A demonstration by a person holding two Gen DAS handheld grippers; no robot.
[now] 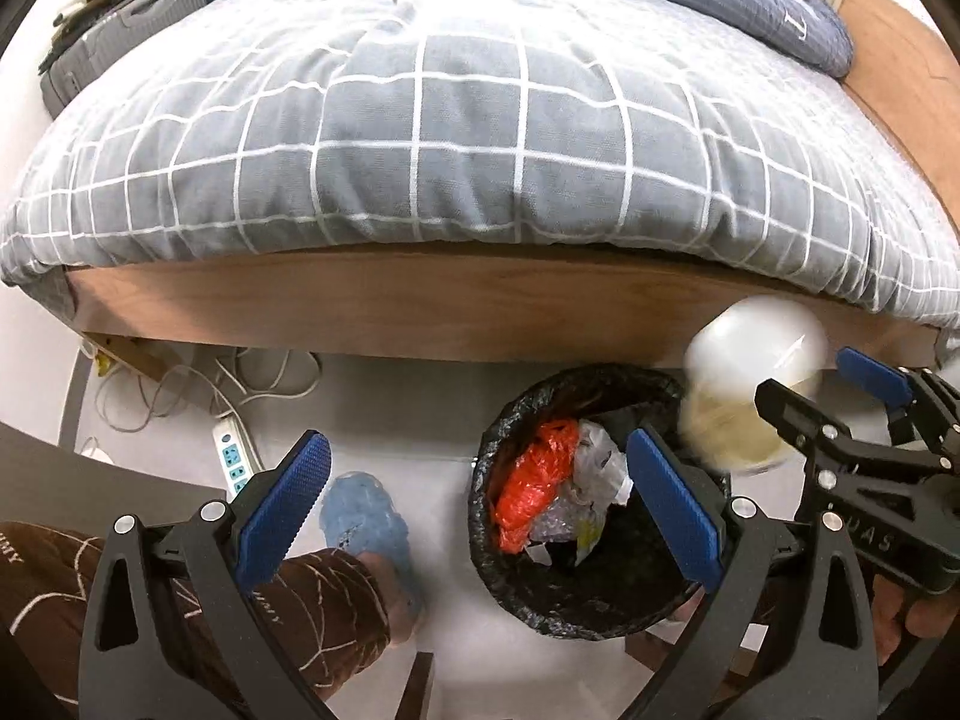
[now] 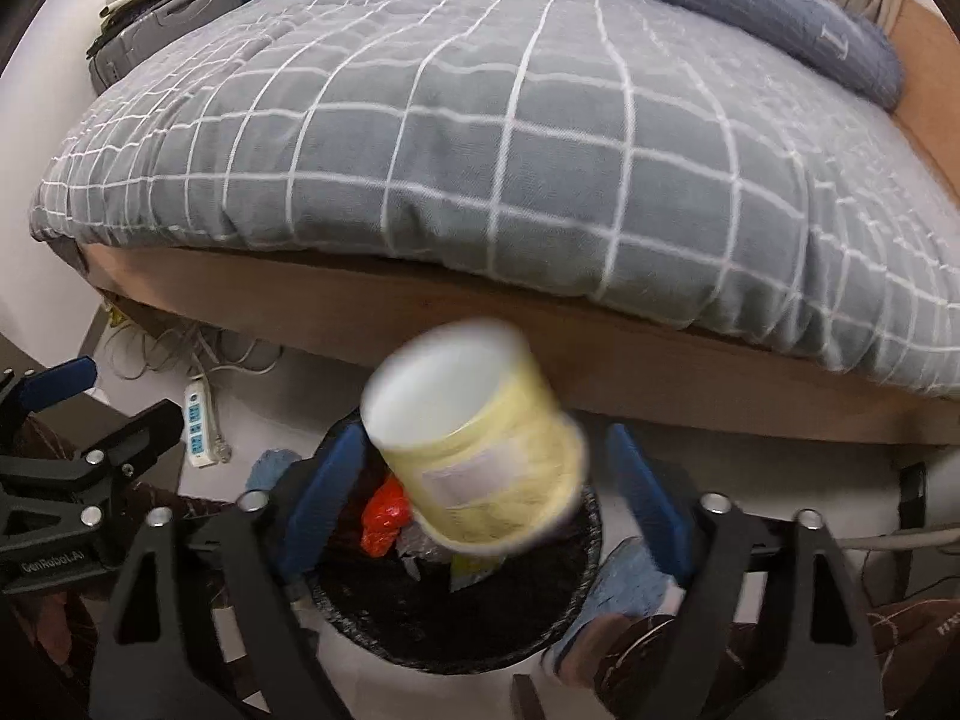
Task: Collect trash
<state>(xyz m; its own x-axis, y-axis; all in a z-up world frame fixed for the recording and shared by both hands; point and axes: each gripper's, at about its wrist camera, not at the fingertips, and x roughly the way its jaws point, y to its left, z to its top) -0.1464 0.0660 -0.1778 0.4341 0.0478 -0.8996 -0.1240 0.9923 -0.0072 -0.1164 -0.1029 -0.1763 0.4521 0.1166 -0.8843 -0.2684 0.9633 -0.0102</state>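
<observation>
A white and yellow paper cup point(image 2: 480, 438) is blurred and tilted in mid-air between the spread fingers of my right gripper point(image 2: 489, 504), touching neither pad. It is just above a round trash bin lined with a black bag point(image 2: 456, 618). In the left wrist view the cup point(image 1: 750, 384) hangs over the bin's right rim point(image 1: 510, 420), beside the right gripper. The bin holds a red plastic bag point(image 1: 534, 480) and crumpled clear wrappers point(image 1: 591, 480). My left gripper point(image 1: 480, 510) is open and empty, above the floor and the bin's left side.
A bed with a grey checked duvet point(image 1: 468, 138) and wooden frame point(image 1: 420, 306) stands right behind the bin. A white power strip point(image 1: 234, 462) and cables lie on the floor at the left. The person's blue-slippered feet point(image 1: 366, 528) flank the bin.
</observation>
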